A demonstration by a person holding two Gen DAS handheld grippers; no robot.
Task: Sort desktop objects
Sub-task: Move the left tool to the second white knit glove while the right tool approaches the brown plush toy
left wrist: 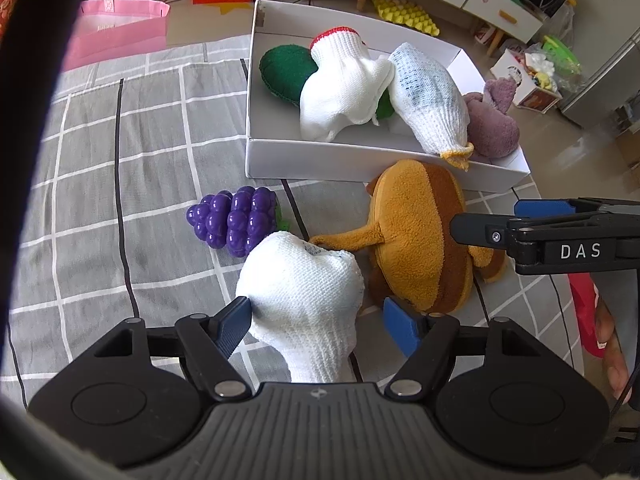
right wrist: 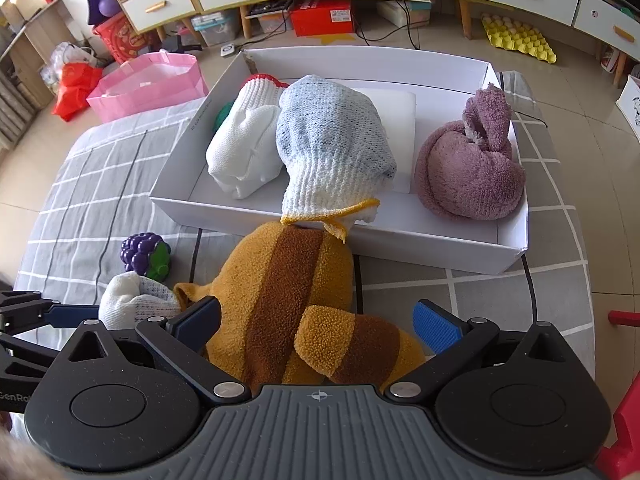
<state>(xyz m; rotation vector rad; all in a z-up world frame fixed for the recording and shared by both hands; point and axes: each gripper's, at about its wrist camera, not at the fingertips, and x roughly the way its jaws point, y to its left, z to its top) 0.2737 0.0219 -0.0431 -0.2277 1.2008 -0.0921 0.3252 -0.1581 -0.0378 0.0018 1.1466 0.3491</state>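
I have two pickups lined up, and both want a deeper reach before I squeeze. My left gripper [left wrist: 316,320] straddles the white knitted glove [left wrist: 304,300]: the left pad touches its side, the right pad stands clear, so the jaws are about half spread and not gripping yet. I should centre over the bulk of the glove, not its cuff, and close until both pads bite, since the knit will squash and could slip.

My right gripper [right wrist: 316,320] is spread as wide as it goes around the yellow and brown plush toy [right wrist: 288,292]. The toy fills most of the gap; the left pad looks against its edge, the right pad is apart from it. It is released, holding nothing. I would take the thick body, not a loose limb.

The purple toy grapes [left wrist: 236,226] lie just ahead and left of the left gripper on the grey checked counter [left wrist: 100,200]. Beyond both grippers sits the white box [right wrist: 400,248], already holding gloves and a mauve plush.
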